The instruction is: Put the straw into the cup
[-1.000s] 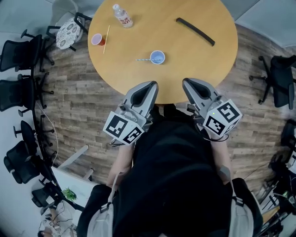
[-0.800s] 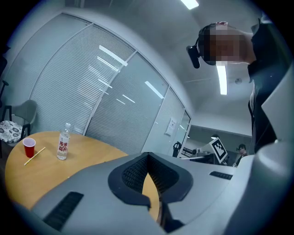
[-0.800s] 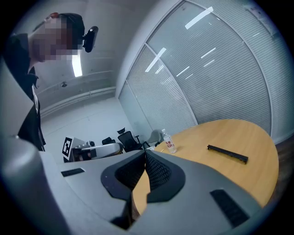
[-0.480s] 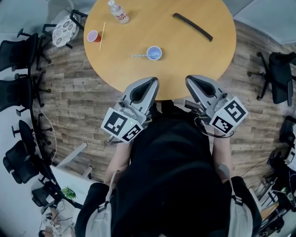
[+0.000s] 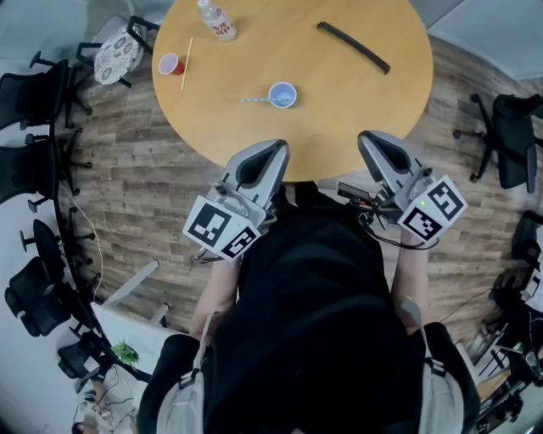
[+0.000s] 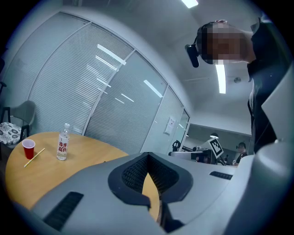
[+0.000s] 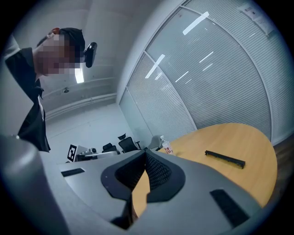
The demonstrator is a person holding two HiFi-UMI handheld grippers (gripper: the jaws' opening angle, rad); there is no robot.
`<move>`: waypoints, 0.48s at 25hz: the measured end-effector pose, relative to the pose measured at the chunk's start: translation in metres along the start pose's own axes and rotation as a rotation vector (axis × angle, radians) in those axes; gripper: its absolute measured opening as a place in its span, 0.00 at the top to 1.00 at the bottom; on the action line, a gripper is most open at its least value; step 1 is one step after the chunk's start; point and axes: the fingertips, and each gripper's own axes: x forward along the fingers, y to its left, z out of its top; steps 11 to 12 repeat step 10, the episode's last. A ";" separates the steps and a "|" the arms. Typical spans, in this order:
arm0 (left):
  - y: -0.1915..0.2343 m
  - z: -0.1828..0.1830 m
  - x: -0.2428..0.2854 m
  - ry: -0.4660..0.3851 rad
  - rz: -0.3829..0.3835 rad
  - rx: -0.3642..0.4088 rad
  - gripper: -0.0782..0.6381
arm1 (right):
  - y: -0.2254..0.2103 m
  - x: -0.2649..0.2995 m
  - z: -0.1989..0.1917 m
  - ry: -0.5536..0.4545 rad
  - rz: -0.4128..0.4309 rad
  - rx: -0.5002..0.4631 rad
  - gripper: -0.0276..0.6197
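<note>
On the round wooden table (image 5: 339, 102), a small blue cup (image 5: 282, 95) stands toward the near side, and a pale striped straw (image 5: 252, 101) reaches out from its left side. A red cup (image 5: 171, 64) sits at the far left with a thin yellow straw (image 5: 187, 58) lying beside it; both show in the left gripper view, the red cup (image 6: 28, 148) and the yellow straw (image 6: 34, 157). My left gripper (image 5: 273, 148) and right gripper (image 5: 372, 137) hover level at the table's near edge. Both are shut and hold nothing, well short of the cups.
A water bottle (image 5: 216, 19) stands at the table's far side, also seen as the bottle (image 6: 63, 143) and the bottle (image 7: 166, 147). A long black strip (image 5: 353, 47) lies at the far right. Office chairs (image 5: 34, 102) ring the table on the wood floor.
My right gripper has drifted to the right, away from the left one. The left gripper has stayed put. Nothing on the table has moved.
</note>
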 end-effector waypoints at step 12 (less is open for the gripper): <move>0.002 -0.001 -0.005 -0.002 0.004 -0.004 0.87 | 0.007 0.003 -0.004 0.011 0.010 -0.016 0.93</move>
